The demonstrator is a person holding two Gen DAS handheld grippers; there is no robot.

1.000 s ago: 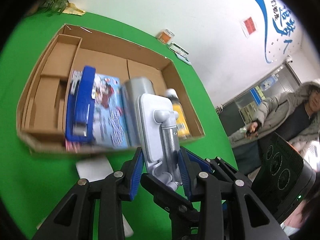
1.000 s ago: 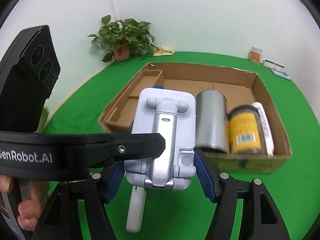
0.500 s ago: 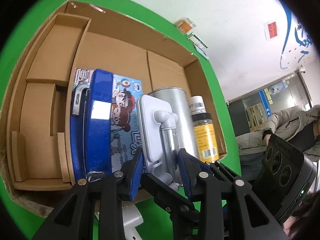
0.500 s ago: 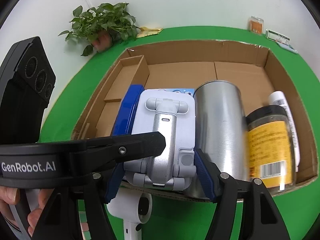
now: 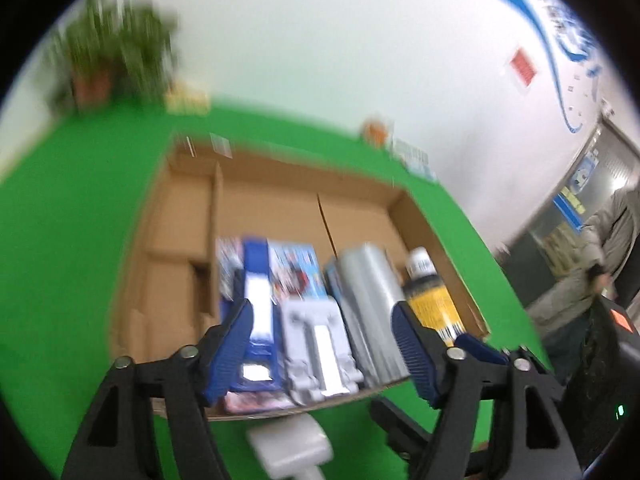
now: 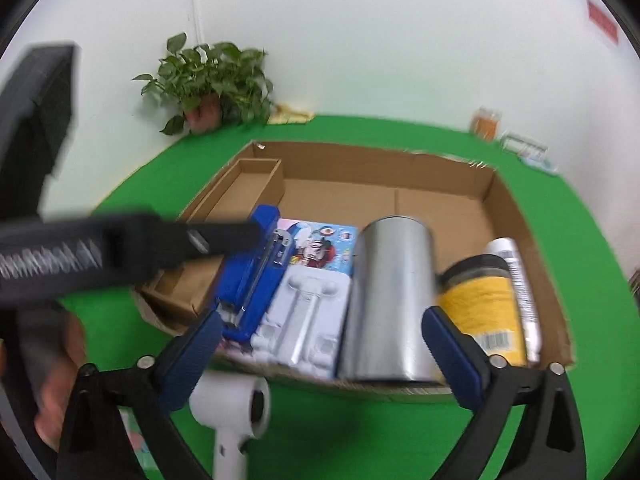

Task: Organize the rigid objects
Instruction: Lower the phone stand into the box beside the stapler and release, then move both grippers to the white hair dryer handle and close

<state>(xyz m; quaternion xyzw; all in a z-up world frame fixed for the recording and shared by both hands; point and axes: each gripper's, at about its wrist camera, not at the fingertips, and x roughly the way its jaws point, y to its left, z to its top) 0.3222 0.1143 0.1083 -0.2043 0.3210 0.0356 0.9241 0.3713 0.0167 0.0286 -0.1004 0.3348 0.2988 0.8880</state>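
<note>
A white-grey phone stand (image 6: 300, 320) lies flat in the cardboard box (image 6: 500, 184), between a blue stapler (image 6: 252, 276) on a picture pack and a silver can (image 6: 388, 300); it also shows in the left wrist view (image 5: 316, 348). My left gripper (image 5: 324, 344) and my right gripper (image 6: 320, 354) are both open and empty, above the box's near edge, apart from the stand. The left gripper's body (image 6: 120, 252) crosses the right wrist view. The left view is blurred.
A yellow-labelled jar (image 6: 488, 308) and a white tube (image 6: 520, 288) lie at the box's right end. A white hair dryer (image 6: 232, 412) lies on the green table in front of the box. A potted plant (image 6: 208, 84) and small items stand by the wall.
Both grippers have opened and let go of the phone stand, which now lies in the box. Both grippers have drawn back and up from it.
</note>
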